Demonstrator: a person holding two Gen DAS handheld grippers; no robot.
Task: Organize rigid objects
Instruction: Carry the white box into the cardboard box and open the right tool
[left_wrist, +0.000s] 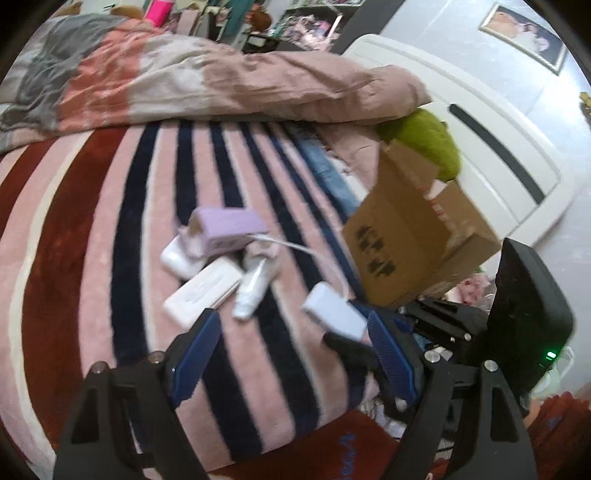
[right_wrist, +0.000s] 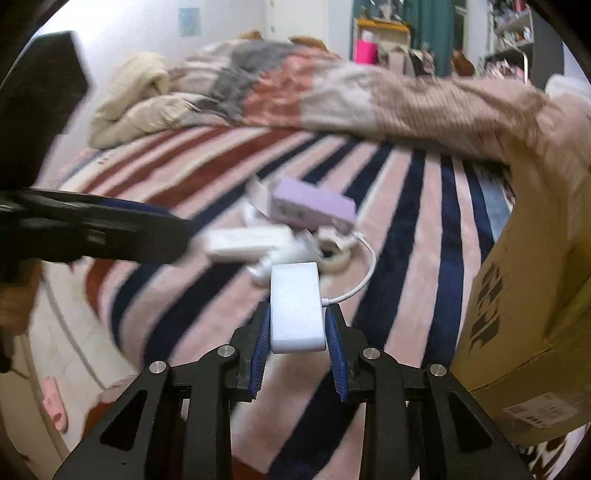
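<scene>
Right wrist view: right hand-held gripper (right_wrist: 297, 325) clamps white adapter (right_wrist: 295, 306), long axis pointing straight ahead.

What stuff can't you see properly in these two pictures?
- Cardboard box inside: both views, hidden by its own walls.
- Print on the box: both views, blurred.
- Green thing: left view, half behind box and quilt.
- White cable's far end: right view, lost in the blurred pile.
</scene>
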